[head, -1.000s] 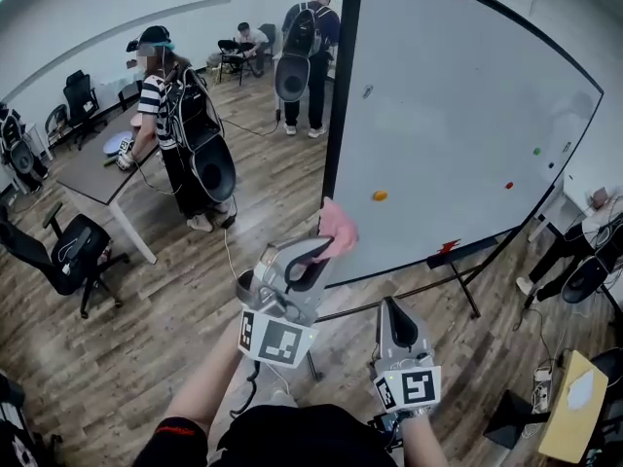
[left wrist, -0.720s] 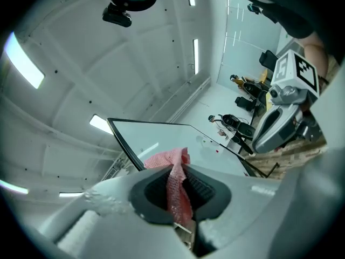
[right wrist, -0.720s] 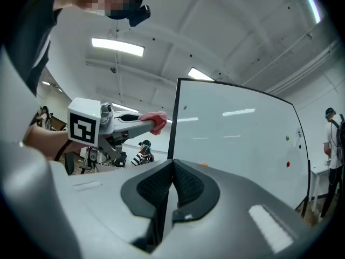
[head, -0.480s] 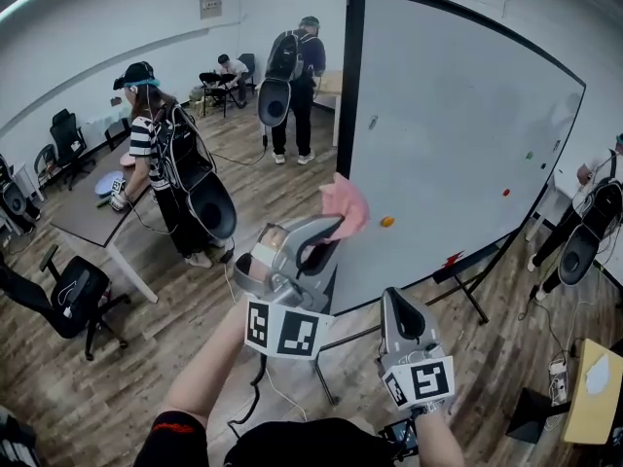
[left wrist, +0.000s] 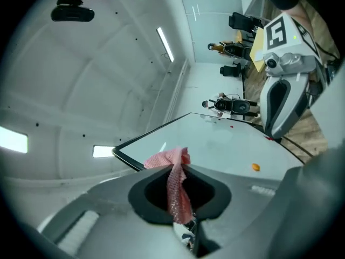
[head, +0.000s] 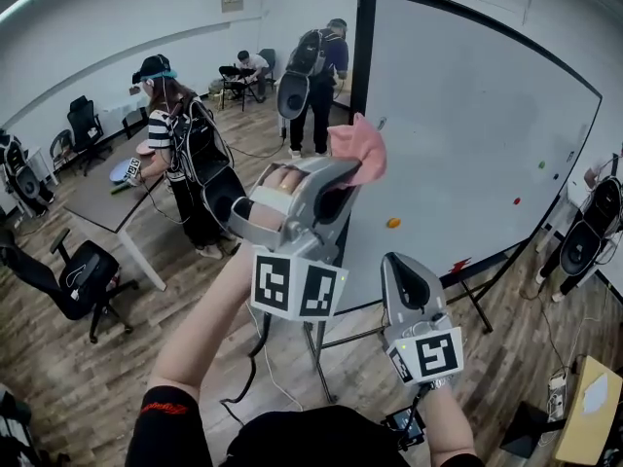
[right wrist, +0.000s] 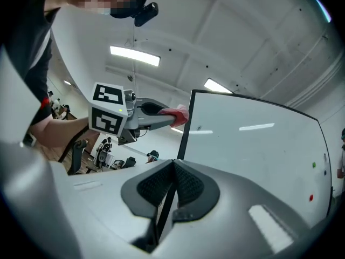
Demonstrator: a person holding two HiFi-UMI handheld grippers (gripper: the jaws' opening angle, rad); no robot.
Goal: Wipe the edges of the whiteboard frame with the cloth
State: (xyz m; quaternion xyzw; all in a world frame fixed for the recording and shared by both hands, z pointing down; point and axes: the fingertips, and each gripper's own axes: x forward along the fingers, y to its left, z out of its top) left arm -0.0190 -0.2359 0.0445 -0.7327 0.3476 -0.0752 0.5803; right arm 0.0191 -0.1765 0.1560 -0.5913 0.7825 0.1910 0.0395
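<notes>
Held high, the left gripper [head: 336, 178] pinches a pink cloth [head: 356, 154] at the black left edge of the whiteboard frame [head: 359, 76], an edge that runs upright. The cloth's long axis lies along the jaws, its bunched end poking past their tips toward the board. Lower down, the right gripper [head: 401, 266] has its jaws pressed together on nothing.

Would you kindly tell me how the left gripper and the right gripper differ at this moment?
The left gripper is shut on the pink cloth; the right gripper is shut on nothing. The left gripper is held up at the left edge of the whiteboard frame, while the right gripper hangs lower, away from the frame. Both are grey and shut.
</notes>
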